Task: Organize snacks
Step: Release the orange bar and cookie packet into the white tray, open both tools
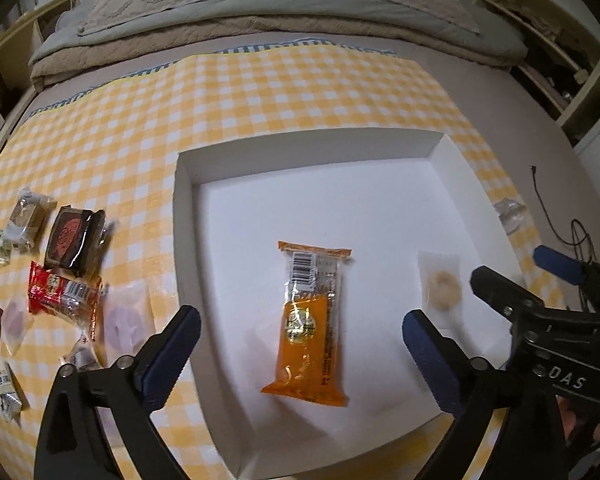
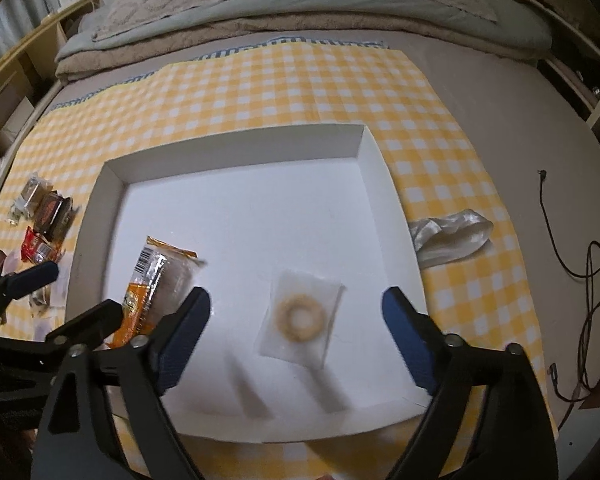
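A shallow white box [image 1: 300, 144] lies on a yellow checked cloth [image 1: 260, 92]. On its floor lie an orange snack pack [image 1: 310, 320] and a ring biscuit in a clear wrapper [image 1: 440, 284]. My left gripper [image 1: 300, 318] hangs open over the orange pack, pads well clear of it. In the right wrist view my right gripper [image 2: 296, 300] stands open above the ring biscuit [image 2: 300, 316], not touching it, with the orange pack [image 2: 156, 280] to its left. Each gripper shows in the other's view: the right gripper [image 1: 508, 266] and the left gripper [image 2: 80, 288].
Several loose snacks lie on the cloth left of the box: a dark red pack [image 1: 72, 240], a red pack [image 1: 60, 292], a wrapped ring [image 1: 124, 320]. A crumpled clear bag [image 2: 452, 236] and a black cable [image 2: 580, 260] lie to the right. Folded bedding [image 1: 260, 12] is behind.
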{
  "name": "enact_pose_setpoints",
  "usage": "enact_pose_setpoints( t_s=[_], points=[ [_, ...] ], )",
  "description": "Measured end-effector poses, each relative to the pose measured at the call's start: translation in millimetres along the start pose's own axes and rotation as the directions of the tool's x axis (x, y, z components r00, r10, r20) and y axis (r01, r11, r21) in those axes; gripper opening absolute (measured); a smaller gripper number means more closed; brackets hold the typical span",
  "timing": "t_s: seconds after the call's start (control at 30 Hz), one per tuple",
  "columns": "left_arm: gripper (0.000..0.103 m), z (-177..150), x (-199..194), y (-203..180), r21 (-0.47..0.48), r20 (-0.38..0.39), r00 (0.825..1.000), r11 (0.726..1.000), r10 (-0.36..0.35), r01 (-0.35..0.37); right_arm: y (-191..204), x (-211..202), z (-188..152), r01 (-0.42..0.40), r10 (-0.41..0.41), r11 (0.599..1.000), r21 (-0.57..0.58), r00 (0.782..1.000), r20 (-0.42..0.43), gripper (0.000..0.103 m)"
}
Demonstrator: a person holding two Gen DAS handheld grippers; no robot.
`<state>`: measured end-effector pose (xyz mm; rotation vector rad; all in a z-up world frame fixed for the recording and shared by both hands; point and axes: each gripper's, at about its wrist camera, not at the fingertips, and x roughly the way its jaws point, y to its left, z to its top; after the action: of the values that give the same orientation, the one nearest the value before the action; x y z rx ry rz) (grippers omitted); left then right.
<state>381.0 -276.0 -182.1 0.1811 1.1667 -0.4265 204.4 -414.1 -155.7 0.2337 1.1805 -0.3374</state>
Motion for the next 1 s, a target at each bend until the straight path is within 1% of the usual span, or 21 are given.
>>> enact_pose_setpoints(
  t_s=[0.07, 0.1, 0.27, 0.4, 0.67, 1.0],
  points=[
    [0.103, -1, -2, 2, 0.001, -0.003, 1.000, 1.000, 0.008, -0.008, -1, 0, -1, 0.011, -0.011, 1.000, 0.001, 1.000, -0.002, 0.102],
    [0.103, -2, -3, 2, 0.000, -0.004, 1.000, 1.000, 0.010, -0.010, -2, -1, -2, 0.016, -0.016, 1.000, 0.001, 1.000, -0.003, 0.103],
    [0.103, -4, -8, 7, -0.011, -0.019, 1.000, 1.000, 0.013, -0.013, -4, -4, -5, 0.017, -0.017, 1.000, 0.000, 1.000, -0.008, 0.103],
    [0.103, -5, -17, 9, -0.015, -0.014, 1.000, 1.000, 0.020, -0.020, -3, -9, -8, 0.023, -0.023, 1.000, -0.015, 1.000, 0.001, 0.103],
    [0.103, -18, -48, 21, -0.019, 0.031, 0.999, 0.999, 0.031, -0.031, 3, -33, -12, 0.030, -0.029, 0.999, -0.017, 0.998, 0.049, 0.103],
    [0.103, -40, -93, 48, -0.047, 0.084, 0.995, 0.998, 0.050, -0.046, 13, -56, -15, 0.031, -0.028, 0.999, -0.023, 0.994, 0.102, 0.103]
  ],
)
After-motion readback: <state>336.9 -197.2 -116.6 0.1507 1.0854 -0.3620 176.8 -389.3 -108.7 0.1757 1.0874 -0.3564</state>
